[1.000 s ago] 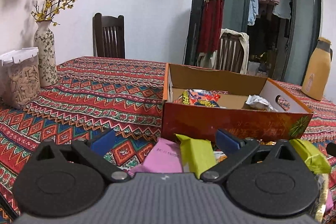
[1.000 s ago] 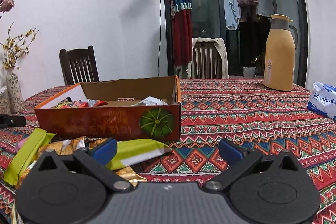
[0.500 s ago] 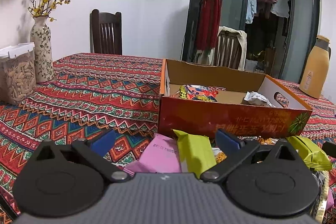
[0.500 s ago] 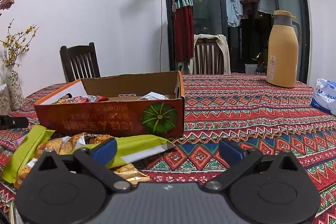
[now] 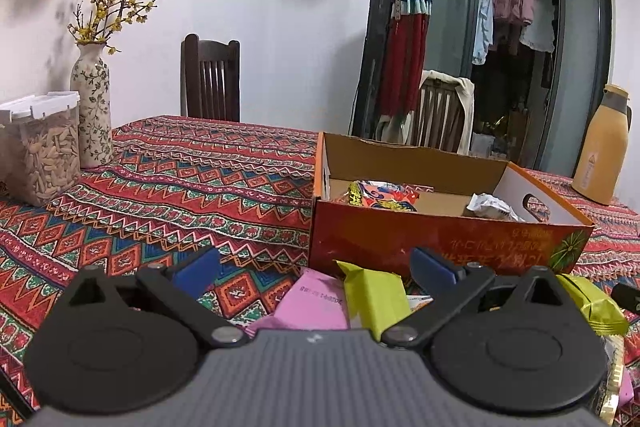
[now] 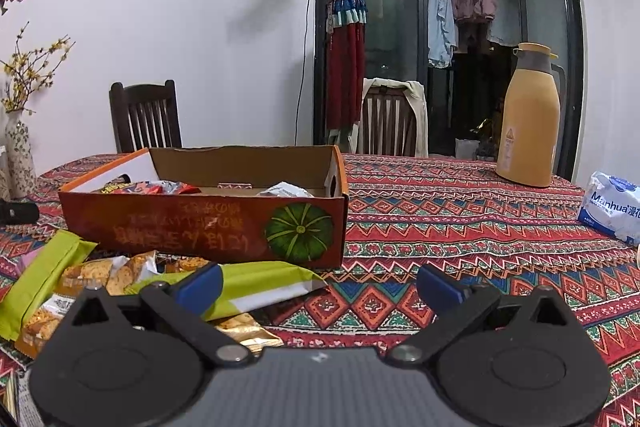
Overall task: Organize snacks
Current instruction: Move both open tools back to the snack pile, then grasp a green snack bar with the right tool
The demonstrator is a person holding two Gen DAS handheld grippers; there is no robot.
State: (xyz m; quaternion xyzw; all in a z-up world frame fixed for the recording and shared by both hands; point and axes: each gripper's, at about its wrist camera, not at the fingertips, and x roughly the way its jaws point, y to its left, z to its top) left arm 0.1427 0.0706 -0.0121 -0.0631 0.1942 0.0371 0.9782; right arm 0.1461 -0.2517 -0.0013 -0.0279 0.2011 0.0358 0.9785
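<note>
An open orange cardboard box (image 5: pixel 440 239) (image 6: pixel 200 227) stands on the patterned tablecloth with a red-yellow packet (image 5: pixel 380 193) and a silver packet (image 5: pixel 490 207) inside. Loose snacks lie in front of it: a pink packet (image 5: pixel 316 303), lime-green packets (image 5: pixel 376 299) (image 6: pixel 260 287) and orange cracker packets (image 6: pixel 104 273). My left gripper (image 5: pixel 314 269) is open and empty, just above the pink and green packets. My right gripper (image 6: pixel 320 285) is open and empty, its left finger over a green packet.
A flowered vase (image 5: pixel 94 115) and a clear jar of seeds (image 5: pixel 44 155) stand at the left. A tan thermos (image 6: pixel 528 119) and a white tissue pack (image 6: pixel 612 211) stand at the right. Two chairs (image 5: pixel 210 79) (image 6: pixel 390 119) stand behind the table.
Both grippers have risen and tilted slightly, so the box and table sit lower in both views. Both stay open and empty. The snacks have not moved.
</note>
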